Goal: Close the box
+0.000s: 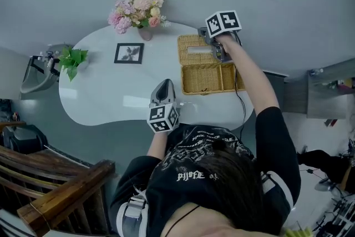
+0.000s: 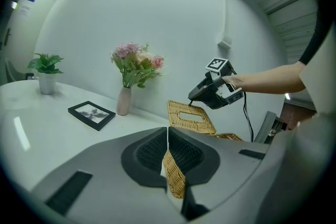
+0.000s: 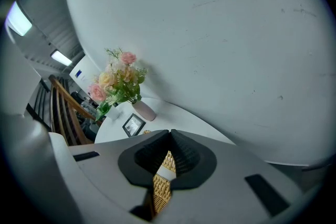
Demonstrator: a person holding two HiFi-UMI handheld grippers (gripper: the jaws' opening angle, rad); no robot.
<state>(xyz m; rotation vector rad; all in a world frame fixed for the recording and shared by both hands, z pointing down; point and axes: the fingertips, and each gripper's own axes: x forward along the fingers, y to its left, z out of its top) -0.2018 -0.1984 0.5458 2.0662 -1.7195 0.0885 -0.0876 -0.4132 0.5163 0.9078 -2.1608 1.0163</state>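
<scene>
- White bench [image 1: 105, 91]: open wicker box [image 1: 213, 79] at far-right end, lid [image 1: 195, 50] tipped back.
- Right gripper [image 2: 190, 98]: own view alone shows fingers clenched on lid's wicker edge.
- Left gripper [image 1: 163, 83]: fingers pressed tog., beside box.
- Shirt print [image 1: 197, 176] illegible.

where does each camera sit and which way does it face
Head view: on the person's head, facing steeply down at the table and wicker box; hair, both arms, left gripper, right gripper show.
Left gripper view: on the left gripper, facing across the table at the lid; own jaws, right gripper, forearm show.
Right gripper view: on the right gripper, facing the wall; own jaws, shut on the lid, show.
All three share the flowers.
</scene>
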